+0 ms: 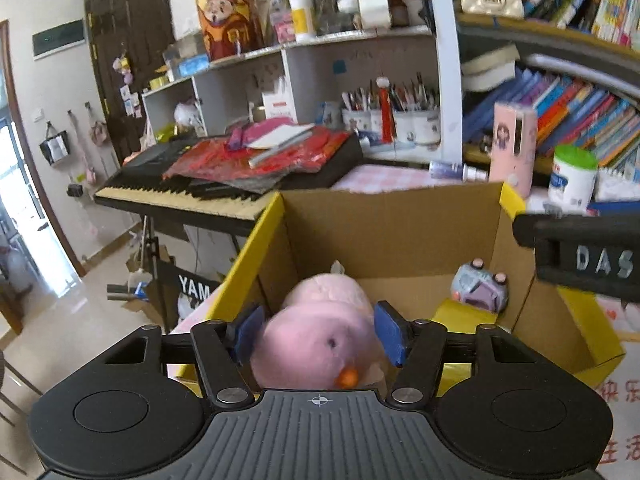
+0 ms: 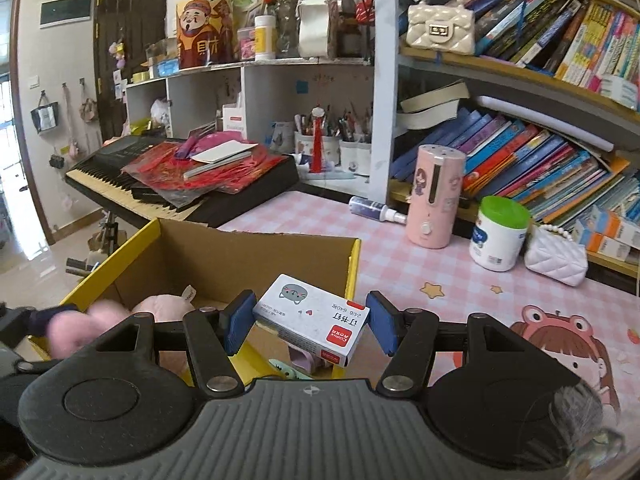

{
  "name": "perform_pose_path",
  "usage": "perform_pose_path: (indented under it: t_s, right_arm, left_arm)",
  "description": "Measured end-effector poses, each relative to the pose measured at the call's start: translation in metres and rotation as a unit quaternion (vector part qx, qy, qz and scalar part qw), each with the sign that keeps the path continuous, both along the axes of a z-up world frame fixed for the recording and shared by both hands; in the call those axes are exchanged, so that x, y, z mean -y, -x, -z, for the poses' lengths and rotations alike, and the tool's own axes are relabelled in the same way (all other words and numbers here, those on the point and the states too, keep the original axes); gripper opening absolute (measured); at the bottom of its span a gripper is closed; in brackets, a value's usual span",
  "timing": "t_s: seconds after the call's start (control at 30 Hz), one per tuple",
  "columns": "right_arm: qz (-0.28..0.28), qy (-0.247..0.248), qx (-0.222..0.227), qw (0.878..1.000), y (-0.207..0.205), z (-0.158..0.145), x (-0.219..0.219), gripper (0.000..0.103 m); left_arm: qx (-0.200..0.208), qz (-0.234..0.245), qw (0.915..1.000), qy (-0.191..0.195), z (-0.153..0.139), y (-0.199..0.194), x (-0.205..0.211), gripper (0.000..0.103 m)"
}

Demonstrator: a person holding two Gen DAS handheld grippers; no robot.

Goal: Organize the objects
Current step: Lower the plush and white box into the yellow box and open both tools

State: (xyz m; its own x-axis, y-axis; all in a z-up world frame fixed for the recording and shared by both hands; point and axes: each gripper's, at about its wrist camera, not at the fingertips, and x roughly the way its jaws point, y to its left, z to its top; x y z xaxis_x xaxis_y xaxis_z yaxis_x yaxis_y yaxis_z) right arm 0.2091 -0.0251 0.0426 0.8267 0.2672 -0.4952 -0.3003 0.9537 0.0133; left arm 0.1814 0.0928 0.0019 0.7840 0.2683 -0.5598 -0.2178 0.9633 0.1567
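Observation:
A cardboard box with yellow flaps (image 1: 392, 216) (image 2: 240, 252) stands open on the pink table. My left gripper (image 1: 318, 334) is shut on a pink plush duck (image 1: 320, 340) and holds it over the box's near left side; the plush also shows in the right wrist view (image 2: 160, 308). A small grey-purple toy (image 1: 480, 288) lies inside the box at the right. My right gripper (image 2: 310, 322) holds a white staple box with a cat picture (image 2: 312, 320) between its blue pads, over the box's near right corner. A mint clip (image 2: 286, 370) and a purple piece lie below it.
A keyboard piled with red papers (image 2: 180, 184) stands behind the box. On the table (image 2: 420, 272) are a pink dispenser (image 2: 436, 196), a green-lidded tub (image 2: 500, 232), a white quilted purse (image 2: 556, 256) and a spray bottle (image 2: 372, 208). Bookshelves rise at the right.

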Motion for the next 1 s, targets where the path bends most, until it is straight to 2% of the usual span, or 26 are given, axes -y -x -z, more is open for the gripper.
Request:
perform_pose_path:
  t_s: [0.13,0.23,0.3,0.37,0.4,0.63,0.8,0.9,1.0]
  right_arm:
    - [-0.011,0.001,-0.009,1.0,-0.007,0.004,-0.002,0.058]
    - [-0.017,0.002,-0.015,1.0,-0.01,0.007,-0.004,0.058]
    - [-0.019,0.002,-0.02,1.0,-0.014,0.009,-0.005,0.058]
    - [-0.021,0.001,-0.022,1.0,-0.016,0.01,-0.007,0.058]
    - [-0.024,0.0,-0.022,0.999,-0.017,0.01,-0.008,0.058]
    - [-0.046,0.005,-0.04,0.998,-0.022,0.017,-0.022,0.058]
    - [-0.075,0.019,-0.056,0.995,-0.023,0.028,-0.038,0.058]
    - [-0.095,0.046,-0.084,0.991,-0.023,0.038,-0.049,0.058]
    - [-0.103,0.059,-0.079,0.99,-0.019,0.041,-0.053,0.059]
  left_arm:
    - [-0.024,0.004,0.9997,-0.001,0.011,-0.009,0.0,0.061]
    - [-0.02,0.006,0.9998,0.003,0.012,-0.007,-0.002,0.066]
    - [-0.015,0.006,0.9998,0.006,0.009,-0.005,-0.002,0.073]
    - [-0.001,0.004,1.0,0.004,0.004,0.002,-0.002,0.085]
    - [0.008,0.003,1.0,0.003,0.001,0.008,-0.002,0.087]
    - [0.041,-0.017,0.999,0.011,-0.011,0.051,-0.008,0.091]
    - [0.042,-0.044,0.9981,0.009,-0.014,0.065,-0.021,0.091]
    - [0.039,-0.059,0.9974,0.011,-0.014,0.072,-0.027,0.092]
    - [0.033,-0.069,0.997,0.013,-0.013,0.078,-0.031,0.092]
